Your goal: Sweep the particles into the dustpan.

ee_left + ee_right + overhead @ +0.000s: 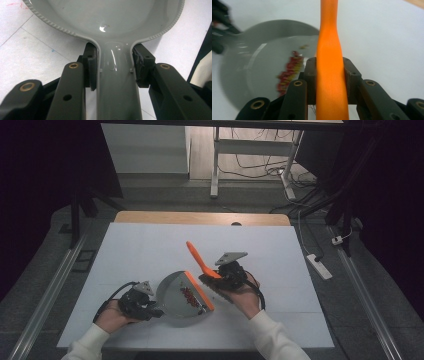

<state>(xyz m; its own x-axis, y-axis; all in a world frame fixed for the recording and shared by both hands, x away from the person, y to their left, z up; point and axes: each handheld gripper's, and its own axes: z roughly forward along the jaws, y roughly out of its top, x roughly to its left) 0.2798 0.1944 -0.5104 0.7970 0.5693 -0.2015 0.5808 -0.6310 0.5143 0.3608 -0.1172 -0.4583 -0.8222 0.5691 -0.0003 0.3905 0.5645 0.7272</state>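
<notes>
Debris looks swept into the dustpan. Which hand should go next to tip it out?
Left, probably. The left hand-held gripper is shut on the dustpan handle; the right hand-held gripper grips only the orange brush, beside the pan.

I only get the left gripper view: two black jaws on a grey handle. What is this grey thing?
Observer: A grey dustpan with an orange lip, lying on the white table; the left gripper is shut on its handle.
Operator: Anything in it?
Observer: Yes, a streak of small red and yellowish crumbs near the lip.
Operator: And the other hand?
Observer: The right gripper is shut on the orange handle of a brush, held beside the pan's lip.
</notes>
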